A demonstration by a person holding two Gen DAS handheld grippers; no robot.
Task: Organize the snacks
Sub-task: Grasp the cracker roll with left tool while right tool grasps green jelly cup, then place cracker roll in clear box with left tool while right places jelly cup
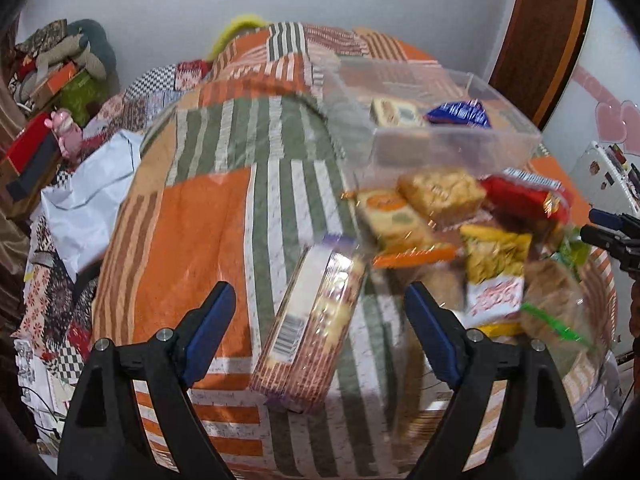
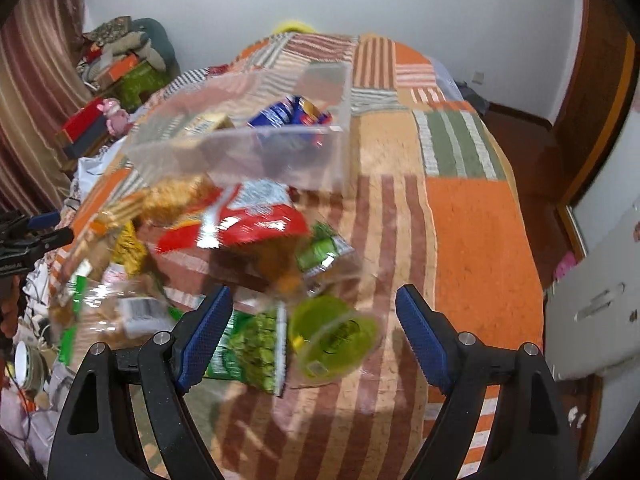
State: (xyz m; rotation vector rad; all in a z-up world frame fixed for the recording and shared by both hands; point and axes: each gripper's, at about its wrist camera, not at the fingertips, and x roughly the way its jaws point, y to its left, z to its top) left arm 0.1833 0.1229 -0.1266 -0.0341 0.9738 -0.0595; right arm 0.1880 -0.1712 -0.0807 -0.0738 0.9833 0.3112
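A clear plastic bin point(image 1: 452, 140) point(image 2: 256, 152) stands on the patchwork bedspread with a blue packet point(image 1: 460, 114) point(image 2: 280, 114) and a beige packet point(image 1: 394, 114) inside. In front of it lies a pile of snacks: a red packet point(image 1: 520, 196) point(image 2: 248, 228), a yellow packet point(image 1: 494, 254), a green packet point(image 2: 250, 354) and a green cup point(image 2: 334, 330). My left gripper point(image 1: 320, 320) is open, with a long biscuit pack point(image 1: 312, 328) lying between its fingers. My right gripper point(image 2: 314, 320) is open above the green cup and green packet.
The bedspread point(image 1: 208, 232) point(image 2: 472, 220) covers a bed. Boxes, cloth and a pink toy point(image 1: 66, 134) are piled at the left by a curtain. A white cabinet point(image 2: 596, 300) stands at the right. The other gripper shows at each view's edge point(image 1: 616, 236) point(image 2: 28, 236).
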